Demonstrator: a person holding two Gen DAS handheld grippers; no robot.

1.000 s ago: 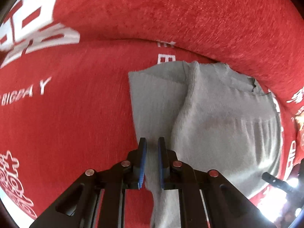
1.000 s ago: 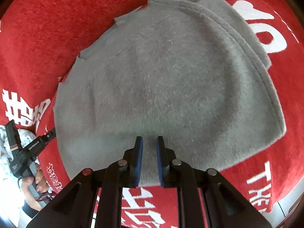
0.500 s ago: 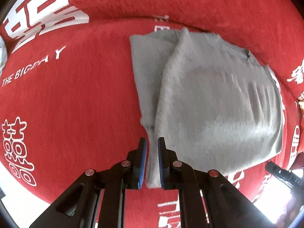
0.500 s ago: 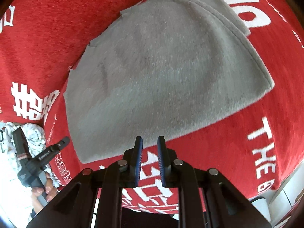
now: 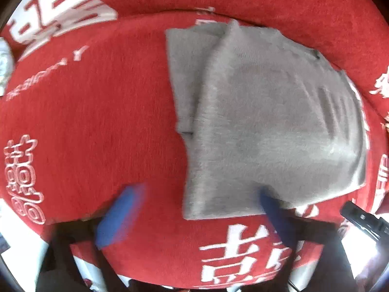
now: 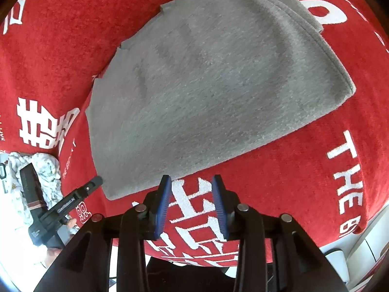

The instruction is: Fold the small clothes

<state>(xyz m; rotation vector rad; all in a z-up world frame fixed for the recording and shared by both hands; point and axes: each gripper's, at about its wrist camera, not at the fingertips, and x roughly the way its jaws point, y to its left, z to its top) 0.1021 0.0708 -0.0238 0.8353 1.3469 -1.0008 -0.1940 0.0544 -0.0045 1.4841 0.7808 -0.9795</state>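
A grey knitted garment (image 5: 267,112) lies folded on the red cloth (image 5: 97,121), one layer over another. My left gripper (image 5: 197,206) points straight down at its near corner. Its jaws are opening wide and its blue pads (image 5: 119,214) are blurred; the corner lies between them untouched. In the right wrist view the garment (image 6: 206,85) fills the middle. My right gripper (image 6: 192,194) hovers just short of its near edge, jaws opening, with only red cloth under the gap. The left gripper (image 6: 63,180) shows at the lower left, held by a hand (image 6: 70,223).
The red cloth (image 6: 316,170) carries white lettering and rises in a fold behind the garment. A heap of white patterned clothes (image 6: 46,170) lies at the left. The cloth's front edge (image 6: 352,231) drops off to a pale floor.
The left jaws have sprung wide apart and let go of the garment's edge. The right jaws have parted and drawn back off the near edge. The garment now lies flat.
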